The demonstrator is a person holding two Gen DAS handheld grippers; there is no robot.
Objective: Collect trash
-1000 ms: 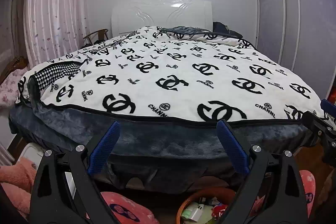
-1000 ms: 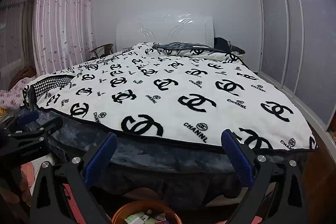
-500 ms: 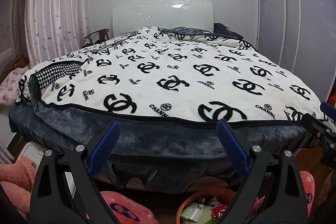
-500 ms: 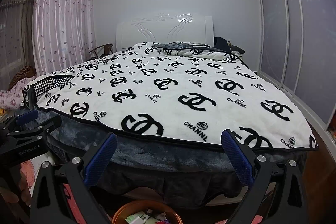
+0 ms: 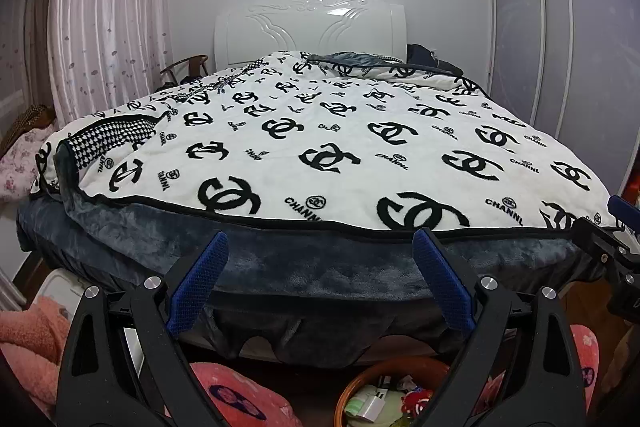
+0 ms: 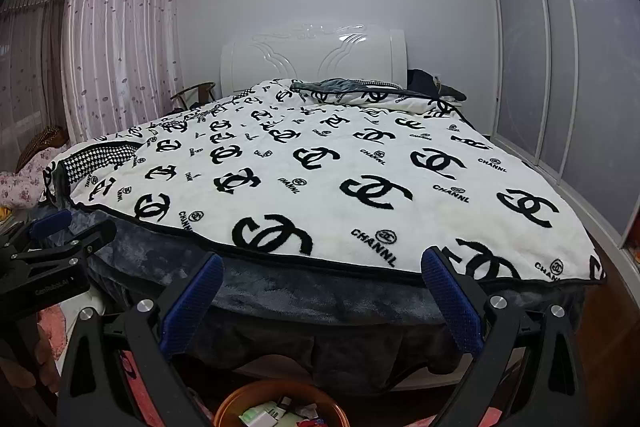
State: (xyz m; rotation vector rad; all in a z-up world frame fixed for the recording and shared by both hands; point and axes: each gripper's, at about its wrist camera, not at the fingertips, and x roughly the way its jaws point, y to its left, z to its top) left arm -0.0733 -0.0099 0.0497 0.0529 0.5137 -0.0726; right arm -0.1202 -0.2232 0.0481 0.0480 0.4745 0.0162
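An orange-brown bin (image 5: 352,385) with paper and wrapper trash sits on the floor at the foot of the bed; it also shows in the right wrist view (image 6: 232,401). My left gripper (image 5: 320,283) is open and empty, held above the bin, facing the bed. My right gripper (image 6: 322,301) is open and empty, also above the bin. The right gripper shows at the right edge of the left wrist view (image 5: 608,239); the left gripper shows at the left edge of the right wrist view (image 6: 56,243). No loose trash shows on the bed.
A bed with a white logo-print blanket (image 5: 340,155) over a dark grey cover (image 5: 320,267) fills both views. Pink slippers (image 5: 236,399) and pink cloth (image 5: 28,343) lie on the floor. Wardrobe doors (image 6: 560,67) stand right, curtains (image 6: 116,47) and a chair (image 6: 196,93) left.
Both views have tilted up slightly and the bed sits a little lower in frame. The grippers stay open; nothing was picked up or let go.
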